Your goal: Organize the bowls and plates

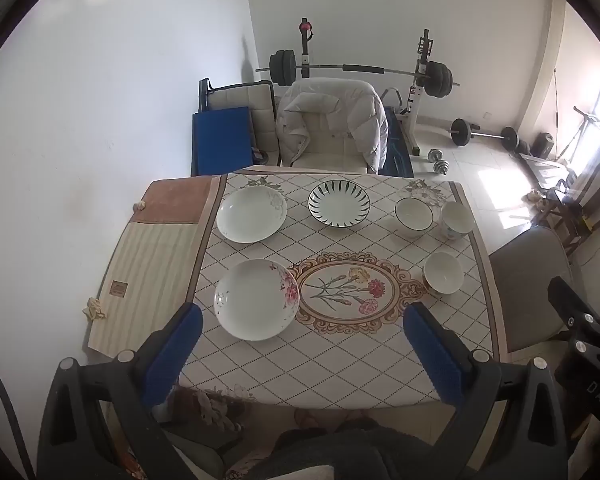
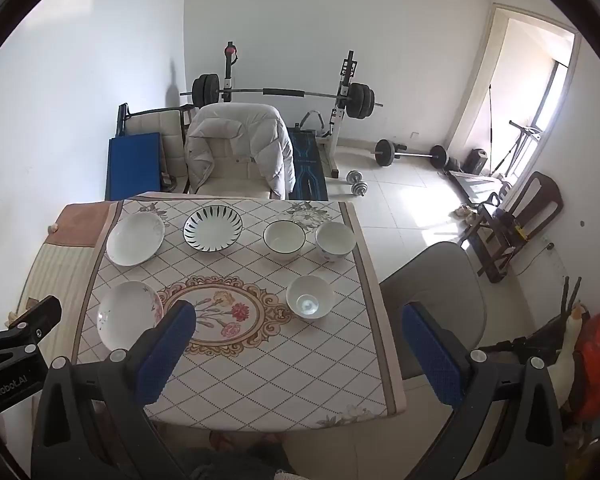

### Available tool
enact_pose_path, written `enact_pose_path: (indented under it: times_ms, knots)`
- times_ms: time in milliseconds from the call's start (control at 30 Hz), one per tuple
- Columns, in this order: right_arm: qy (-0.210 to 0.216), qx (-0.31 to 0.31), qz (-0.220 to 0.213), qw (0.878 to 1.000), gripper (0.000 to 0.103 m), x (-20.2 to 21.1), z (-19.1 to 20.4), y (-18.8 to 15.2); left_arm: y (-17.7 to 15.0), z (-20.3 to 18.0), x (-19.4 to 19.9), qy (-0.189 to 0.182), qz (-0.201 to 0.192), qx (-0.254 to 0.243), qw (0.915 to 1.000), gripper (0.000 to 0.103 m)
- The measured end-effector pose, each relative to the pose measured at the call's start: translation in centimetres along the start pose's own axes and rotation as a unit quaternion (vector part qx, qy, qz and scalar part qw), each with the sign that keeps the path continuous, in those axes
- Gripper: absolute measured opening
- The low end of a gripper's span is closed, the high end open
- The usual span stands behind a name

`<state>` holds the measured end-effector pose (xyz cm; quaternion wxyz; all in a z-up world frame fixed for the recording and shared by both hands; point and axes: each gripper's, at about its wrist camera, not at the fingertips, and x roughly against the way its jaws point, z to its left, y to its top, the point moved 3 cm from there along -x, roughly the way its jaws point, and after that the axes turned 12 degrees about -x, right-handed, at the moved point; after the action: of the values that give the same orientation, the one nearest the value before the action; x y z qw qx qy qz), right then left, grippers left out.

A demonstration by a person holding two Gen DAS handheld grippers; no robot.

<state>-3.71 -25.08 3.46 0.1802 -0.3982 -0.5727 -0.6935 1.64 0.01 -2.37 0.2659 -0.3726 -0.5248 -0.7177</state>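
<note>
White floral plate lies between the left gripper fingers' spread.

A table under a diamond-patterned cloth carries three plates and three bowls.

We see a round white pink-blossomed china plate, a round white dark-striped china plate and a cream diamond-checked tablecloth.

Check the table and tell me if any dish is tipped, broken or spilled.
Nothing stands out. Three plates, including the striped plate and the pink-flowered plate, and three bowls, such as the near bowl, all sit upright and apart on the tablecloth. No spill or crack is visible.
</note>
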Motion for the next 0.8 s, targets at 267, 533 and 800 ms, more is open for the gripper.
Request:
enact_pose_path:
  times_ms: [267, 533, 800]
  knots:
    - [-0.008, 0.006, -0.011, 1.0, 0.103, 0.9, -0.1, -0.5, -0.6, -0.7, 0.0, -0.002, -0.004, 0.001, 1.0, 0.103]
    - [-0.007, 0.005, -0.013, 1.0, 0.103, 1.9, -0.2, -0.6, -0.7, -0.6, 1.2, -0.004, -0.008, 0.0, 1.0, 0.103]
    - [-0.003, 0.003, -0.013, 1.0, 0.103, 2.7, -0.4, -0.4, -0.4, -0.3, 1.4, -0.003, -0.011, 0.003, 0.9999, 0.103]
